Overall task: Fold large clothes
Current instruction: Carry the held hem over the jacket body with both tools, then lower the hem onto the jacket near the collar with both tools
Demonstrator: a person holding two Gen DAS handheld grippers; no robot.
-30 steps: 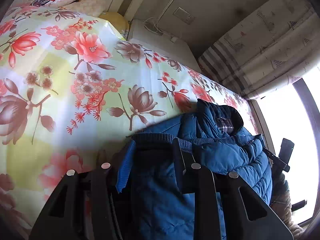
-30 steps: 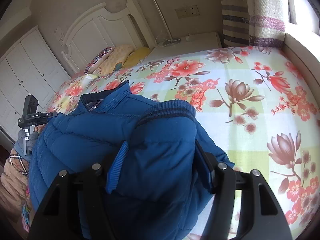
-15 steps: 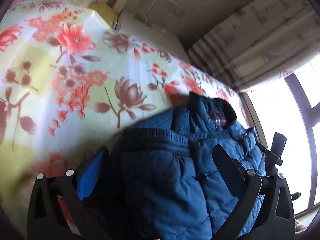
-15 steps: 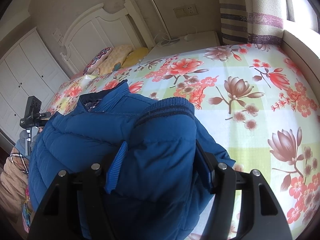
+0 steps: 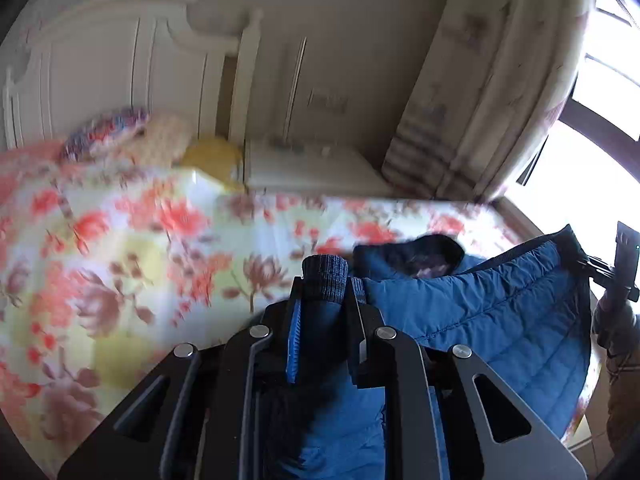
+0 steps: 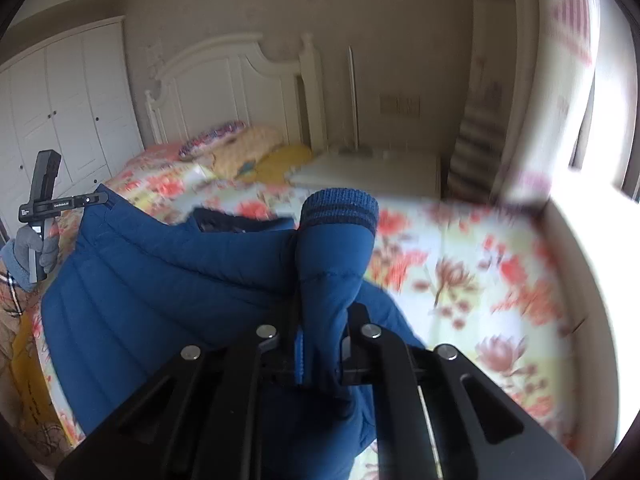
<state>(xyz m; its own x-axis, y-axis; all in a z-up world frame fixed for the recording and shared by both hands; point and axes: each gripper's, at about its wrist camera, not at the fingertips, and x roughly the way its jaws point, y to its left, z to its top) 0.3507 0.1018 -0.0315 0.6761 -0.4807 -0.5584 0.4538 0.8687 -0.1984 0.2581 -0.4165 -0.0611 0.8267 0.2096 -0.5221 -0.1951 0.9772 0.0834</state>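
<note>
The left gripper (image 5: 324,304) has its fingers clamped on one sleeve of the blue quilted puffer jacket (image 5: 500,320), just below the ribbed dark-blue cuff (image 5: 325,282) that sticks up between them; these jaws have just been closing, with the sleeve between them. The right gripper (image 6: 324,320) likewise pinches the other sleeve, whose striped ribbed cuff (image 6: 340,210) stands above the fingertips; its jaws too have just been closing on the fabric.

From both grips the jacket's body hangs and spreads toward the middle, its dark collar (image 6: 240,222) lying on the bed with the floral red-and-yellow bedspread (image 5: 140,248). The lower part of the jacket drapes near the bed's edge.

In the right wrist view a gloved hand (image 6: 34,246) holds the black handle of the other gripper at the far left.

Beyond the bedspread lie patterned and yellow pillows (image 6: 248,152) against a white carved headboard (image 6: 236,80), with a white bedside cabinet (image 6: 380,172) beside it and a striped curtain (image 5: 480,100) by the bright window.
</note>
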